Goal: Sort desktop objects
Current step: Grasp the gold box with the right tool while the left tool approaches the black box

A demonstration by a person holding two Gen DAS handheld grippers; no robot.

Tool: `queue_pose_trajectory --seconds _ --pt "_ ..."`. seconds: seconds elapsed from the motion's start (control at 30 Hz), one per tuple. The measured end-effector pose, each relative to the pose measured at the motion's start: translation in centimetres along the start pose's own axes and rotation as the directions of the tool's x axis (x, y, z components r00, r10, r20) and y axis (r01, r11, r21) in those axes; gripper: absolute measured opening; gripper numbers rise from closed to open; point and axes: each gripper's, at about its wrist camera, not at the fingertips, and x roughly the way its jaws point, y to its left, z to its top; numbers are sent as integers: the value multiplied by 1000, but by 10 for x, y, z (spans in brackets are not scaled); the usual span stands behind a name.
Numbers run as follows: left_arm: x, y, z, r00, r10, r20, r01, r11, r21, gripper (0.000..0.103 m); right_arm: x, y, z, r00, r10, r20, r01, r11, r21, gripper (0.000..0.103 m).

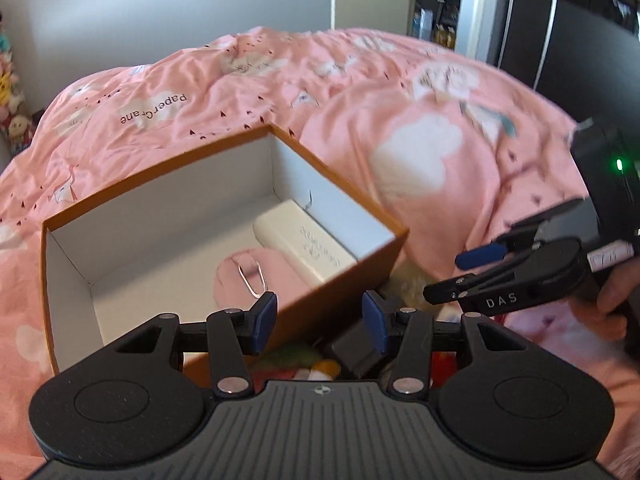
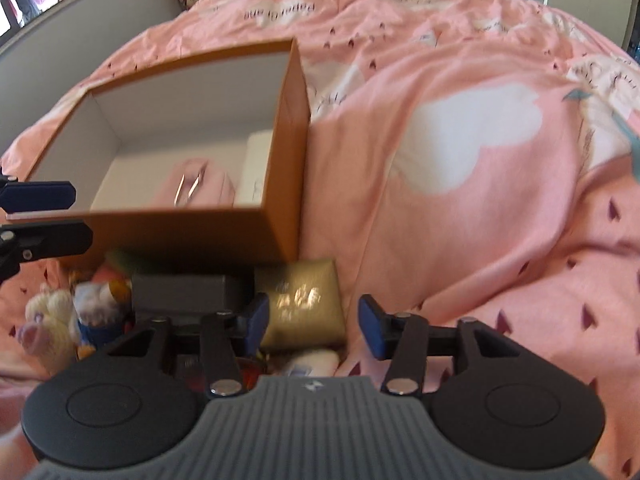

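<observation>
**Hidden, cut off and blurred**

The orange box (image 2: pixel 286 200) wall hides part of the white case (image 2: pixel 256 172). The right tool (image 2: pixel 312 326) covers the gold pouch (image 2: pixel 304 300) edge. Plush toys (image 2: pixel 60 316) beside it are blurred; the dark block (image 1: pixel 352 350) is mostly hidden.

Tweezers (image 1: pixel 253 280) in box (image 1: pixel 224 142), beside case (image 1: pixel 304 246)
</observation>
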Motion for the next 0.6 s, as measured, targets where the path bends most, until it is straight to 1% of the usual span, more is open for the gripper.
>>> queue_pose_trajectory --seconds 0.1,0.2,0.27,0.33,0.43,0.6 --pt "9 -12 -10 999 -14 -37 16 998 66 55 9 2 -8 1000 6 -31 -6 1000 3 58" --pt "17 -19 -18 998 1 -64 5 995 102 55 16 3 -11 999 -1 -38 1 1000 -1 61" --pt "21 -20 -21 997 6 -77 2 995 103 55 20 4 -10 999 3 -41 -3 1000 -5 64" --pt "23 -19 -22 996 4 -91 5 995 97 55 25 7 -12 999 -10 -52 9 1000 -22 64" --pt "24 -22 -22 995 17 -98 -6 994 106 55 32 10 -13 999 -26 -43 24 999 -36 64" --pt "24 -20 -22 995 25 -101 -17 996 83 56 31 4 -12 999 0 -40 0 1000 -11 61"
